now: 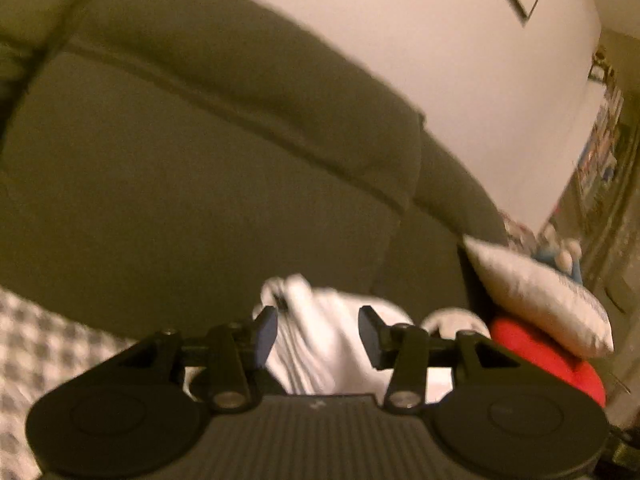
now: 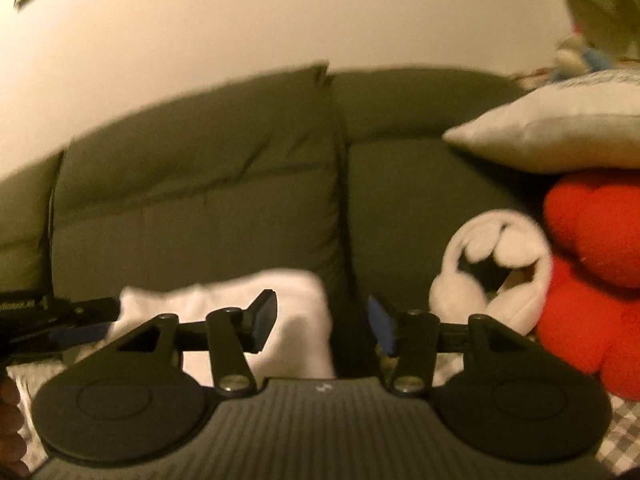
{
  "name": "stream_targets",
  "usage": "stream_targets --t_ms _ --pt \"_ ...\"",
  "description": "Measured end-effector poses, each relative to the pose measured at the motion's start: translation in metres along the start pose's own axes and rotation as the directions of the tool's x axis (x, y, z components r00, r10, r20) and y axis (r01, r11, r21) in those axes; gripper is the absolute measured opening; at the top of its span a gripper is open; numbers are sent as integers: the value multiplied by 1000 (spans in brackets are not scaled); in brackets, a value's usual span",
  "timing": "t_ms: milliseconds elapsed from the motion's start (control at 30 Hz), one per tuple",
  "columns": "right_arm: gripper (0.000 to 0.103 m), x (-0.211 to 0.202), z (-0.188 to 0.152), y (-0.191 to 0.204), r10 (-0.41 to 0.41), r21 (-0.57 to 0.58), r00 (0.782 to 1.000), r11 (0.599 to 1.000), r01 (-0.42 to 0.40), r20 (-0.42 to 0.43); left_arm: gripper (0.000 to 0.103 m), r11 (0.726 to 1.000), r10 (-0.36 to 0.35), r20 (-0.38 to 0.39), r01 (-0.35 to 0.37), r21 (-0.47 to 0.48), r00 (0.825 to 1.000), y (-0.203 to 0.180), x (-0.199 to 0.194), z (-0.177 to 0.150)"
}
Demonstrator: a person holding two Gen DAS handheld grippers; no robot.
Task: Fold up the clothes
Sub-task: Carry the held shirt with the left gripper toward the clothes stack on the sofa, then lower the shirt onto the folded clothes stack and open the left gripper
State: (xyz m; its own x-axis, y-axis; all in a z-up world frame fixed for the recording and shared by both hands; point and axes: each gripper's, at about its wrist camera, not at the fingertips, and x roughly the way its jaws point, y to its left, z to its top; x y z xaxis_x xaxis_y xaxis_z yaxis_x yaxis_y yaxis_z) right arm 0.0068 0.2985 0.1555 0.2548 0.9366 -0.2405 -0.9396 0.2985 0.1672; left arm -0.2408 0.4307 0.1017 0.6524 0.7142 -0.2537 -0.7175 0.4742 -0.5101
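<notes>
- The white garment point(image 1: 320, 336) lay bunched on the seat just in front of the green sofa back point(image 1: 192, 184), on a checked cover point(image 1: 24, 344).
- The left gripper point(image 1: 318, 334) had its fingers apart, with cloth showing between them but neither pad pressing on it.
- The right gripper point(image 2: 322, 320) also stood open, its left finger over the garment's point(image 2: 248, 304) right edge and its right finger beside bare sofa.
- A white plush toy point(image 2: 492, 268), a red cushion point(image 2: 588, 268) and a pale pillow point(image 2: 560, 136) sat further right along the sofa back.
- To fold well, each gripper probably needed to pinch a single layer at a corner. The two then had to lift evenly, staying clear of the plush toy.
</notes>
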Motion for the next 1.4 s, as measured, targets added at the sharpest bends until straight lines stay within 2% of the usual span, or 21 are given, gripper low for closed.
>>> stream_targets --t_ms 67,100,133,200,267,367,600,867,1400 --pt "45 -4 2 6 4 -4 1000 1000 -4 19 45 999 -34 8 34 38 999 -8 -2 1" --pt "27 -3 3 12 12 -15 1000 1000 -11 16 41 996 -48 4 48 69 999 -14 -1 -2" --pt "21 -3 3 18 19 -25 1000 1000 -19 13 38 993 -63 0 63 100 998 -20 0 -4" --pt "21 3 -2 27 23 -62 1000 998 -24 -18 29 982 -85 2 84 170 996 -33 2 -14" --pt "21 9 -7 32 20 -90 999 996 -24 -46 23 969 -76 -14 78 234 997 -40 8 -26" --pt "21 14 -15 34 7 -108 997 994 -15 -71 16 970 -27 -64 42 239 998 -33 21 -35" --pt "20 28 -33 35 -15 -148 995 989 0 -95 5 957 11 -70 10 290 997 -24 31 -43" --pt "19 31 -43 25 3 -89 997 996 -11 -80 3 932 40 -58 -16 362 998 -23 36 -55" --pt "19 34 -58 17 22 -47 999 999 -24 -46 3 900 67 -23 -51 433 997 -27 40 -69"
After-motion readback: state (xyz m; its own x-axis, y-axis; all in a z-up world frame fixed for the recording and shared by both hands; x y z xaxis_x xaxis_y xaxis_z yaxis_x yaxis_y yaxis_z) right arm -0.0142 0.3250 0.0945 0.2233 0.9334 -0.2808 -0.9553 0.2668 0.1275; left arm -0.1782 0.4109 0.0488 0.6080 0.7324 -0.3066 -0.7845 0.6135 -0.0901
